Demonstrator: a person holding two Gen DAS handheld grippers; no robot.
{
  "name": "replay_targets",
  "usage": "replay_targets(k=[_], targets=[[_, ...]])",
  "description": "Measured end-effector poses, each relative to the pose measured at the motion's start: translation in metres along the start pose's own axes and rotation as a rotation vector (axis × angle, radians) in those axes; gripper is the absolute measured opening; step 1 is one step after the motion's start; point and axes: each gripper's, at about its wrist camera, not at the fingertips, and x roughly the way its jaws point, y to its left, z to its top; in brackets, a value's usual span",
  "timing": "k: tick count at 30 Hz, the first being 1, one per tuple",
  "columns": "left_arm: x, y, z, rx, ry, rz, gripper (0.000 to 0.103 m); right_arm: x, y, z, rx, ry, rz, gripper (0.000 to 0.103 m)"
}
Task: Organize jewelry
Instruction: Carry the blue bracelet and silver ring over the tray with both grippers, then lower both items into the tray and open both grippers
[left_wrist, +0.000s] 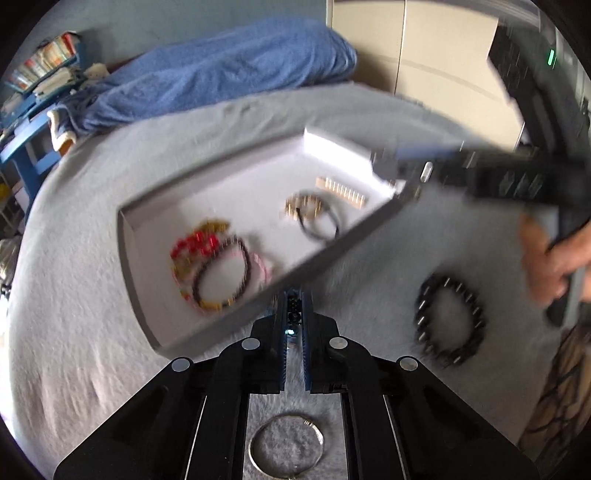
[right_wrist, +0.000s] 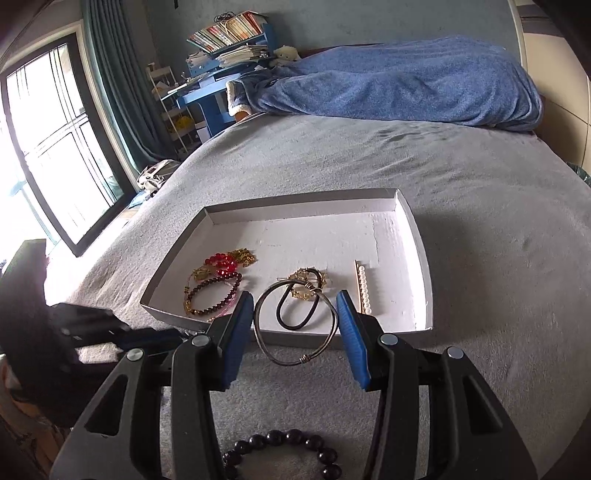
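A shallow white tray (right_wrist: 421, 258) lies on the grey bed; it also shows in the left wrist view (left_wrist: 127, 266). In it lie red and dark bead bracelets (right_wrist: 218, 284), a gold piece with a black hair tie (right_wrist: 303, 295) and a pearl hair clip (right_wrist: 364, 286). My right gripper (right_wrist: 295, 306) is shut on a silver wire bangle (right_wrist: 295, 325) and holds it over the tray's near edge. My left gripper (left_wrist: 294, 295) is shut and empty, just short of the tray's near wall. A black bead bracelet (left_wrist: 450, 321) lies on the bed, also below my right gripper (right_wrist: 284, 450). A silver ring (left_wrist: 286, 446) lies under my left gripper.
A blue blanket (right_wrist: 406, 88) is heaped at the far end of the bed. A window (right_wrist: 48, 147) and a blue shelf with books (right_wrist: 229, 40) stand at the left. The right gripper's body and the hand holding it (left_wrist: 546, 254) cross the left wrist view.
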Motion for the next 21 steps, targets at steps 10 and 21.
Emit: replay_targets(k=[10,21], targets=[[-0.027,0.016,0.051,-0.053,-0.142,-0.007,0.007,0.007,0.004,0.019,0.000,-0.011,0.010,0.047],[-0.002,0.042,0.092,-0.089,-0.150,0.020,0.007,0.040,0.004,0.047,-0.006,0.008,-0.003,0.047]])
